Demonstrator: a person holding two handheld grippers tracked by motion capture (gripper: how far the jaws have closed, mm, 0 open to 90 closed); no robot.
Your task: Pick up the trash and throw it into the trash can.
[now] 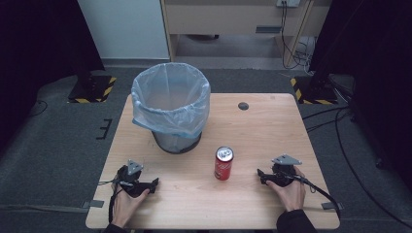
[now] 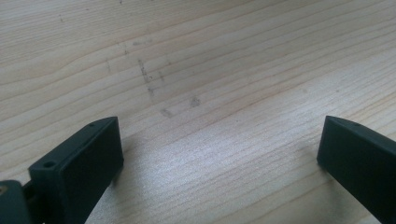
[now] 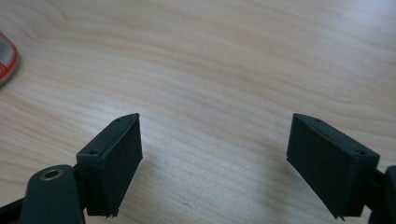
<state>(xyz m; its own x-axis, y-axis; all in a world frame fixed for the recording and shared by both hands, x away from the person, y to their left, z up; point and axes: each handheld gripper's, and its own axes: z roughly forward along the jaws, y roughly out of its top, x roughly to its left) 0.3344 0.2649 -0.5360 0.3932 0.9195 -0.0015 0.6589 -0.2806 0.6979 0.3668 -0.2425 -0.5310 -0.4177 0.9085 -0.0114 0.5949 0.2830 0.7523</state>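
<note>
A red soda can (image 1: 224,163) stands upright on the wooden table (image 1: 272,131), between my two hands. Its base edge shows at the left border of the right gripper view as the can (image 3: 5,63). My left gripper (image 1: 154,184) rests on the table near the front left, jaws wide apart over bare wood (image 2: 219,140), nothing between them. My right gripper (image 1: 260,175) rests at the front right, pointing left toward the can and a short way from it. Its jaws stand wide apart (image 3: 215,154) over bare wood, holding nothing.
A grey waste bin (image 1: 171,107) lined with a clear plastic bag stands at the back left of the table, behind the can. A small dark round hole (image 1: 243,106) sits near the table's far edge. Grey carpet floor surrounds the table.
</note>
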